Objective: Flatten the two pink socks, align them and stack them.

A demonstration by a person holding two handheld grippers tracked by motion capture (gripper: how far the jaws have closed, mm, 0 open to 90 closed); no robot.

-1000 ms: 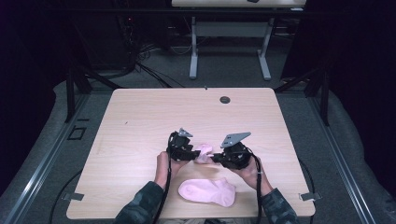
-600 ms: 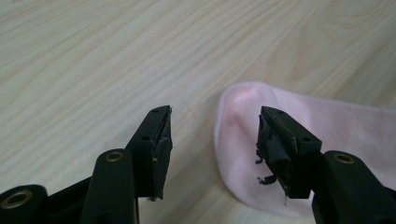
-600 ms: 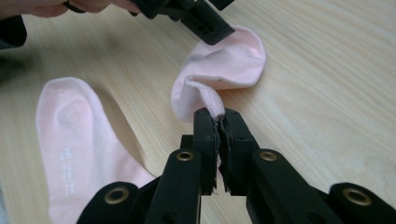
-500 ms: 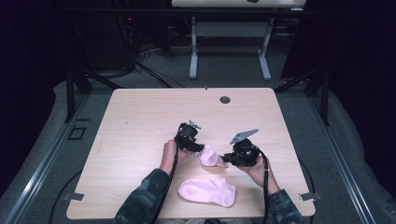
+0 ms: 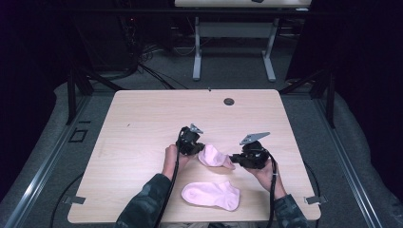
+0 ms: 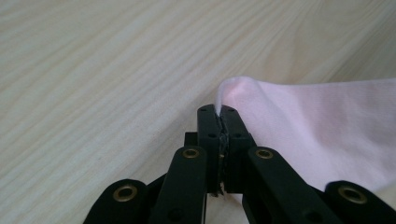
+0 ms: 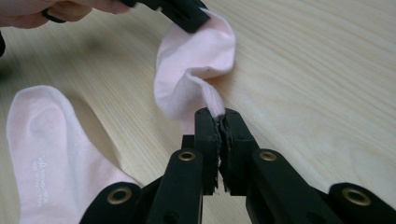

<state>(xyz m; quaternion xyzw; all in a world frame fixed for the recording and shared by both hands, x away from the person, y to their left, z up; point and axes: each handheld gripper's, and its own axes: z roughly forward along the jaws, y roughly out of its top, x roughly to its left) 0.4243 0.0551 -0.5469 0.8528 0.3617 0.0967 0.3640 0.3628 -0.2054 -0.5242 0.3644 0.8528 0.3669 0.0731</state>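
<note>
Near the person, a flat pink sock (image 5: 211, 195) lies on the wooden table (image 5: 142, 123); it could get bumped if a hand dips low. Just past it, the second pink sock (image 5: 215, 156) hangs between the tools; the left gripper (image 6: 219, 122) has just pinched shut on one edge, and the right gripper (image 7: 218, 122) bites the other. Each holds only a thin bit; a hard pull could make the cloth slip out.
</note>
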